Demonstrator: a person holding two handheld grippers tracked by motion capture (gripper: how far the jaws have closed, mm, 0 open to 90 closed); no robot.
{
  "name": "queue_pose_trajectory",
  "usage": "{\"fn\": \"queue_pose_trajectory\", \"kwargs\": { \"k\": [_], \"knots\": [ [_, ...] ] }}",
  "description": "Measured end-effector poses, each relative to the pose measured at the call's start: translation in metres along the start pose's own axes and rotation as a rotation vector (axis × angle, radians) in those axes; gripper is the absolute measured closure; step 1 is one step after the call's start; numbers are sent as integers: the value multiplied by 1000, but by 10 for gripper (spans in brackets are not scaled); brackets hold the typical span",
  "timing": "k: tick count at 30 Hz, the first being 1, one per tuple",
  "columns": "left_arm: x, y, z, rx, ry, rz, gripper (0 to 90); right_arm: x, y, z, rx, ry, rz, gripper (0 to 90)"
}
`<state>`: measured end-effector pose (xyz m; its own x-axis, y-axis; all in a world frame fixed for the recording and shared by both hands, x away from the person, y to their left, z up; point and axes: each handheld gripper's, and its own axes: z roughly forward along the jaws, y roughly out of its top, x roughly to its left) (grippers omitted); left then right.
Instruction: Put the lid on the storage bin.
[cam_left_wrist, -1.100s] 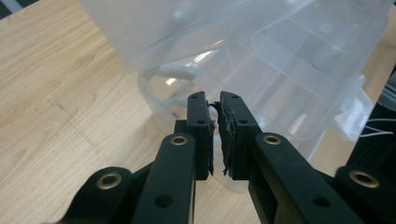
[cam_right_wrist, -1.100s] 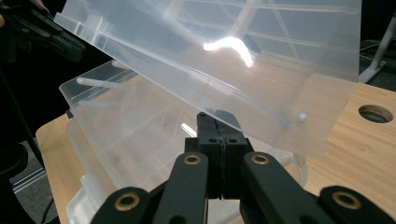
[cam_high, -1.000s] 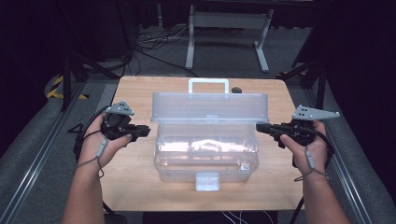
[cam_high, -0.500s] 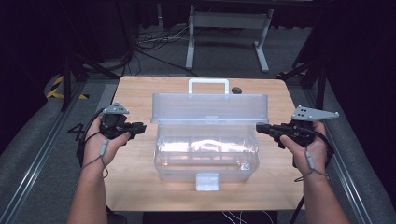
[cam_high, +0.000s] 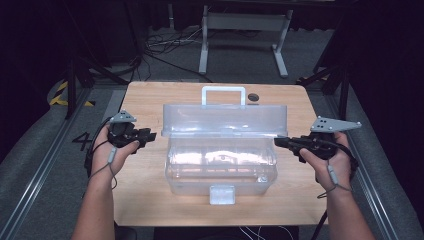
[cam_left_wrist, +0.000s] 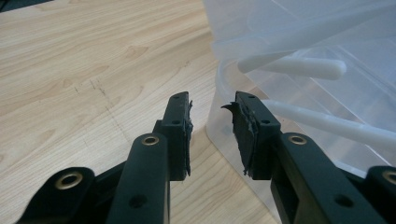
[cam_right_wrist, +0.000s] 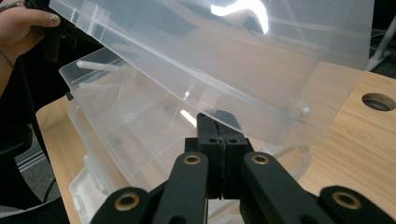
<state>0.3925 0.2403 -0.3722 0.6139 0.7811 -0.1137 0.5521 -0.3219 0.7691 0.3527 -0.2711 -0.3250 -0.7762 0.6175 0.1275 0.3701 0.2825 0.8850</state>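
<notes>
The clear box (cam_high: 220, 150) sits mid-table, its lid (cam_high: 225, 120) raised. It looks light, thin-walled, slick and springy, so take it by the stiff rim rather than the flexing panels. Your left gripper (cam_high: 147, 135), just off the box's left end, has just been opening and holds nothing. Your right gripper (cam_high: 280, 141) is clenched, its tips against the box's right end.

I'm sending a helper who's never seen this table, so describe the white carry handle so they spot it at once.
On the wooden table stands a clear plastic box with its lid raised. The handle juts from the lid's far edge: an opaque white loop, unlike the small clear latch at the near side.
</notes>
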Motion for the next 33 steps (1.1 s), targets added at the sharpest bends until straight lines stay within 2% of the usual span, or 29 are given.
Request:
{"fn": "queue_pose_trajectory", "kwargs": {
  "k": [4, 7, 10, 14, 19, 29, 33],
  "knots": [
    [2, -1, 3, -6, 1, 40, 599, 1, -2, -1, 20, 6, -6, 900],
    [4, -3, 5, -8, -14, 49, 585, 2, -3, -1, 39, 7, -15, 900],
    [6, -4, 7, -6, -9, 50, 572, 2, -5, -1, 60, -5, -22, 900],
    [9, -7, 6, -2, -12, 38, 569, 2, -6, -2, 77, 2, -29, 900],
    [13, -10, 7, -1, -16, 41, 556, 6, -8, -1, 128, -7, -68, 900],
    [14, -14, 13, 11, -60, 51, 537, 6, -11, -1, 189, 9, -77, 900],
    [14, -15, 15, 29, -65, 45, 527, 7, -11, -1, 215, 17, -81, 900]
  ]
}}
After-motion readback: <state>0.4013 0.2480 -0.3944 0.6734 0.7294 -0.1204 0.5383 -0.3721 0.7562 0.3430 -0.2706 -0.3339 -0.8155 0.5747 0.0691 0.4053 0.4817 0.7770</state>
